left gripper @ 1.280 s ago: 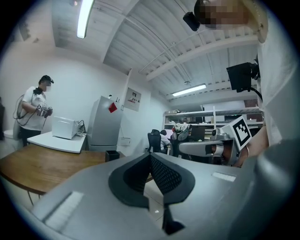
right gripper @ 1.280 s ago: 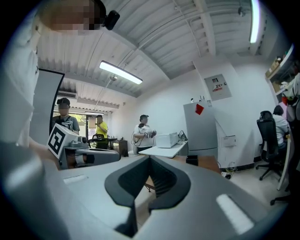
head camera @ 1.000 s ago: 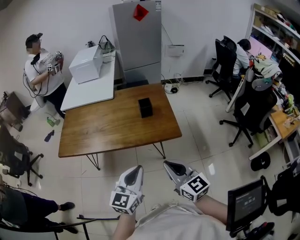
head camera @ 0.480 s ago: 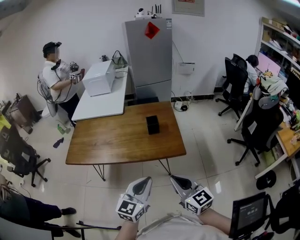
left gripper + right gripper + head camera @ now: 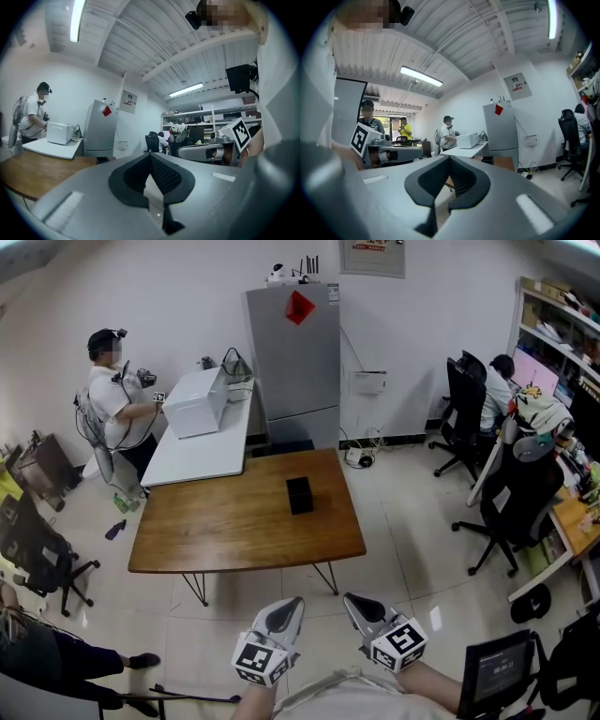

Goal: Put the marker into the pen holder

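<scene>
Room: an office seen from above; the wearer stands on the near floor, well apart from the furniture.
Fridge (image 5: 295, 362): grey, upright against the far wall.
Table (image 5: 225, 526): brown wood on thin legs, mid-scene; its top is bare but for one small black thing.
White table (image 5: 202, 451): butts the table's far left corner; a person (image 5: 112, 404) stands at its far left.
Chairs (image 5: 511, 493): black, at the right, by a crowded desk.
Left gripper (image 5: 292, 602): held low and near, pointing far; jaws together (image 5: 151, 156), nothing between them.
Right gripper (image 5: 352, 600): just beside the left one; jaws also pressed together (image 5: 449, 159), nothing held.
Holder (image 5: 299, 494): black, upright, toward the table's far right.
Marker: not found in any view; neither gripper has it and none shows on the table top.
Stage (judged): not begun; the marker has yet to be found and picked up.
Risk 1: reaching for the table without the marker, since nothing here shows where it lies.
Risk 2: a pick-up that fails because the jaws meet the marker closed; they must part first.
Risk 3: the holder, small and likely light, tips or slides if knocked on insertion.
</scene>
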